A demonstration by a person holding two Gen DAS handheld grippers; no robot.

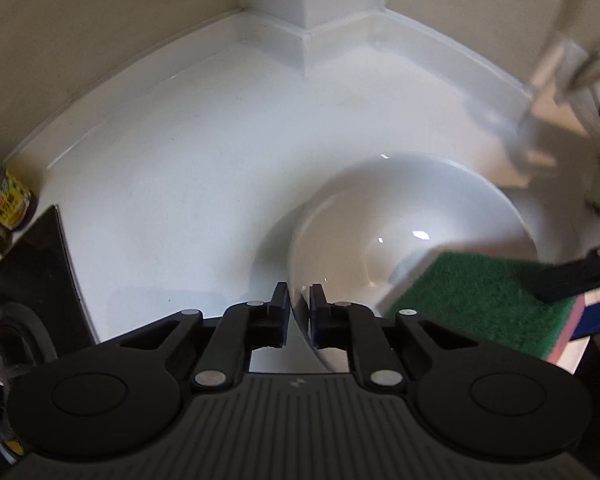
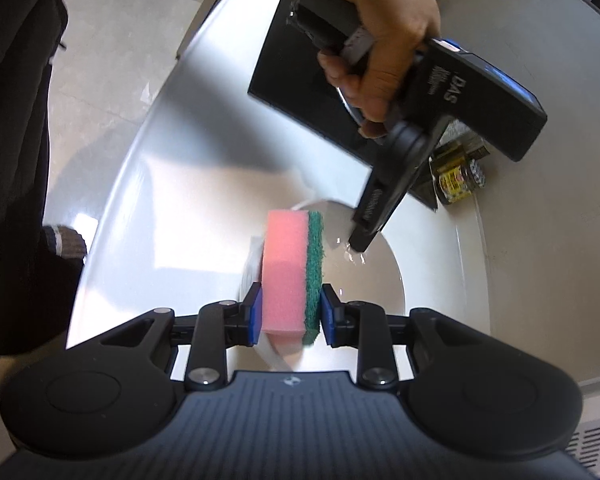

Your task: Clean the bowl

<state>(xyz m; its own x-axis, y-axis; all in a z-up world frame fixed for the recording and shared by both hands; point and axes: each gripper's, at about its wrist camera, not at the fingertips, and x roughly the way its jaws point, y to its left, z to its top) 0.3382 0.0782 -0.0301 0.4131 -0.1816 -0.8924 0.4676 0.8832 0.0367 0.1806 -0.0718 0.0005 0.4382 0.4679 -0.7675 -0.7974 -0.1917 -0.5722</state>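
A white countertop (image 1: 187, 184) carries the glossy white ceramic bowl (image 1: 400, 216). The left gripper (image 1: 298, 312) pinches the bowl's rim at six o'clock. Only the right wrist view shows the right gripper (image 2: 287, 312) clamped on the pink-and-green sponge (image 2: 289, 264), a hand (image 2: 384, 40) at one o'clock, and a yellow-labelled jar (image 2: 458, 178).
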